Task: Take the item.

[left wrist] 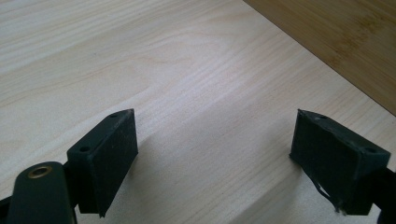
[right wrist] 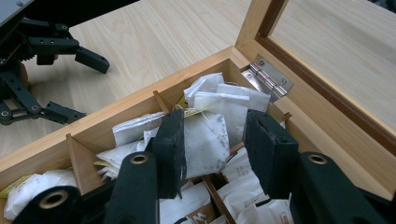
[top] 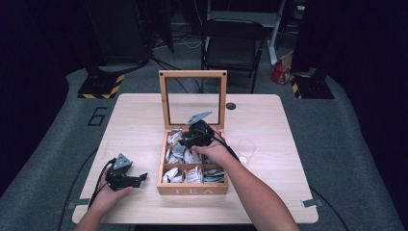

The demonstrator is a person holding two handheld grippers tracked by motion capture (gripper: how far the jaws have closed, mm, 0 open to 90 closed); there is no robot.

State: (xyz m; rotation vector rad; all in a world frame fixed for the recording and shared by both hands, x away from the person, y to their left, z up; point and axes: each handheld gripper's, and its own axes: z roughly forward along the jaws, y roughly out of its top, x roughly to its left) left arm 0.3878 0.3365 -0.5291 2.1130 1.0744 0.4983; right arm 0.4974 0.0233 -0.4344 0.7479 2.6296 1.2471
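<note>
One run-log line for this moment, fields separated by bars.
right tool: over open tea box, jaws around tea bag, grip unclear | left tool: open, empty, on table | cup: right of box

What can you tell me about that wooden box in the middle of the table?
The wooden tea box looks like light bamboo, with TEA lettered on its front wall. Its lid, a wooden frame around a clear pane, stands upright on metal hinges. Thin wooden dividers split the inside into compartments stuffed with paper tea bags. It sits flat on the table, and the right gripper reaches into it.
</note>
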